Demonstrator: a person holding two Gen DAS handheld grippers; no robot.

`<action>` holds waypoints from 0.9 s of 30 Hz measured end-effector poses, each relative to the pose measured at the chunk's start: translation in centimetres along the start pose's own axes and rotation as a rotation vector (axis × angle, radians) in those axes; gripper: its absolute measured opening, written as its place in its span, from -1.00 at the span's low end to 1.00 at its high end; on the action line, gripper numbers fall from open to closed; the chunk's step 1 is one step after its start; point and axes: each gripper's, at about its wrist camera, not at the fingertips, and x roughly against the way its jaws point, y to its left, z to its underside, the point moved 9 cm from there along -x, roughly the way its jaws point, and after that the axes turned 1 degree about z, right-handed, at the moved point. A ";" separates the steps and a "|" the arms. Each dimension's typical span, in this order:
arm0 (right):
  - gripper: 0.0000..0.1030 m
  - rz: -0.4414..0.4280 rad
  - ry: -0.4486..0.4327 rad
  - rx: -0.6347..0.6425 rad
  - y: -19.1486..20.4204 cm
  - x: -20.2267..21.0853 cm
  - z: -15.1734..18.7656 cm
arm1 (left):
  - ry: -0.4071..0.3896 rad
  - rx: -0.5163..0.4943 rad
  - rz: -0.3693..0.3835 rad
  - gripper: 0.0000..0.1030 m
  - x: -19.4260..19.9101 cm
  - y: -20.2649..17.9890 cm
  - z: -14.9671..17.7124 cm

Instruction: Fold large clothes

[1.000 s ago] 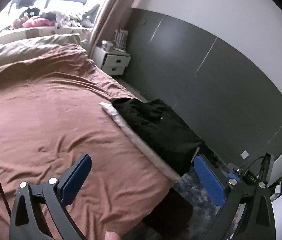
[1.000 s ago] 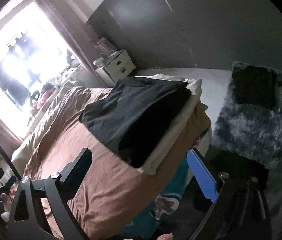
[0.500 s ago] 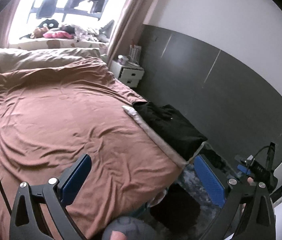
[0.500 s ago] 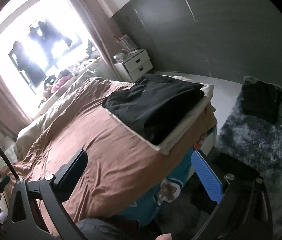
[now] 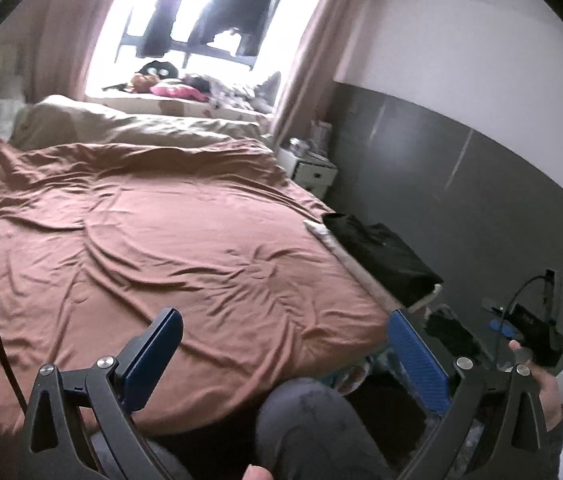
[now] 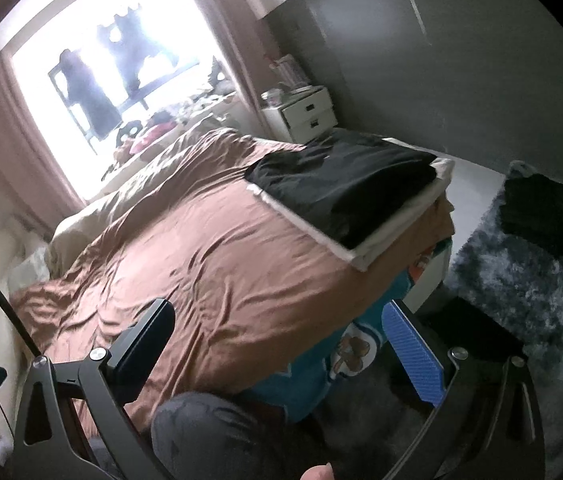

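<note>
Over the brown bedspread (image 5: 153, 248) we are holding the left gripper (image 5: 281, 356) with fingers spread wide, gripping nothing; compared with a second ago it is sitting farther back and higher, so more bed and the window (image 5: 205, 28) are showing. Rightward, the folded black garment (image 5: 381, 254) is lying on a white folded cloth (image 6: 397, 236) at the bed's far corner. We are keeping the right gripper (image 6: 277, 340) equally spread and empty, pulled back too.

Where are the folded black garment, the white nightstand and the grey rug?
folded black garment (image 6: 345, 188), right wrist view, middle of its top face.
white nightstand (image 6: 307, 114), right wrist view, upper drawer front.
grey rug (image 6: 521, 280), right wrist view, bare shaggy patch.
</note>
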 end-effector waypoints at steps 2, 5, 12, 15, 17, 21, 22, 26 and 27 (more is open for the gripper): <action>1.00 -0.005 0.003 0.023 0.9 0.4 0.8 | -0.021 0.019 -0.017 0.99 1.7 0.9 0.7; 1.00 -0.034 0.002 0.062 2.4 1.2 1.8 | -0.059 0.014 -0.054 0.99 4.0 1.7 1.6; 1.00 -0.106 -0.013 0.161 6.1 3.1 4.6 | -0.122 -0.005 -0.134 0.99 9.1 3.5 4.1; 1.00 -0.124 -0.034 0.159 6.9 3.8 5.9 | -0.118 -0.003 -0.145 0.99 10.1 3.8 5.1; 1.00 -0.123 -0.046 0.157 7.1 4.2 6.6 | -0.118 -0.010 -0.149 0.99 10.8 3.9 5.8; 1.00 -0.120 -0.071 0.172 7.3 4.5 8.0 | -0.134 -0.020 -0.174 0.99 12.2 4.1 7.2; 1.00 -0.120 -0.079 0.172 7.1 4.7 8.1 | -0.140 -0.023 -0.175 0.99 12.7 4.1 7.6; 1.00 -0.124 -0.084 0.191 6.8 4.9 9.4 | -0.155 -0.031 -0.198 0.99 13.6 4.3 8.1; 1.00 -0.120 -0.083 0.201 7.1 4.8 10.0 | -0.160 -0.028 -0.198 0.99 13.8 4.4 8.1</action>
